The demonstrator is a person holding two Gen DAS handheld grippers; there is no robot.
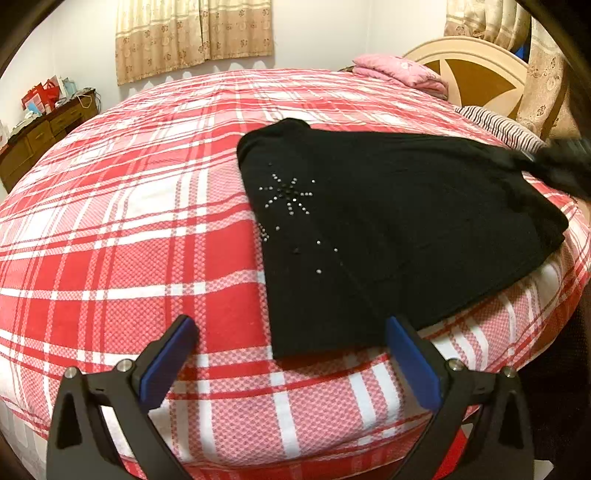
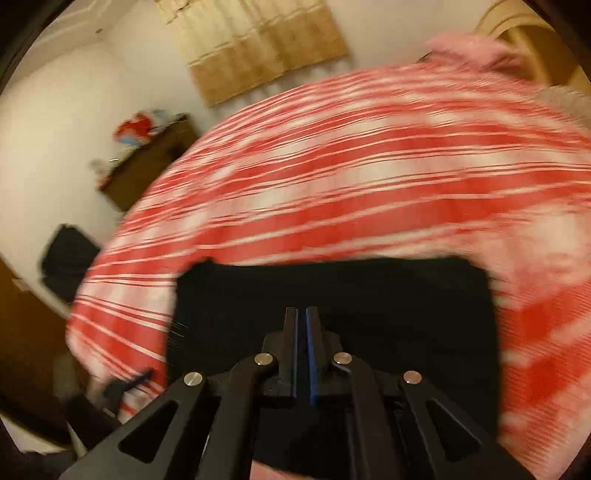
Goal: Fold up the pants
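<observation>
The black pants [image 1: 388,229] lie folded on the red and white plaid bed [image 1: 147,221], with a sparkly star pattern near their left edge. My left gripper [image 1: 291,336] is open and empty, just in front of the pants' near edge. My right gripper [image 2: 301,314] has its jaws closed together above the black pants [image 2: 369,295]; its view is motion-blurred, and whether cloth is pinched does not show. In the left wrist view a blurred dark shape, the right gripper [image 1: 565,162], sits at the pants' far right end.
A pink folded blanket [image 1: 402,72] and a striped pillow [image 1: 498,125] lie by the wooden headboard [image 1: 476,74]. A brown dresser [image 1: 44,133] with clutter stands at the left wall. Curtains [image 1: 192,33] hang behind the bed.
</observation>
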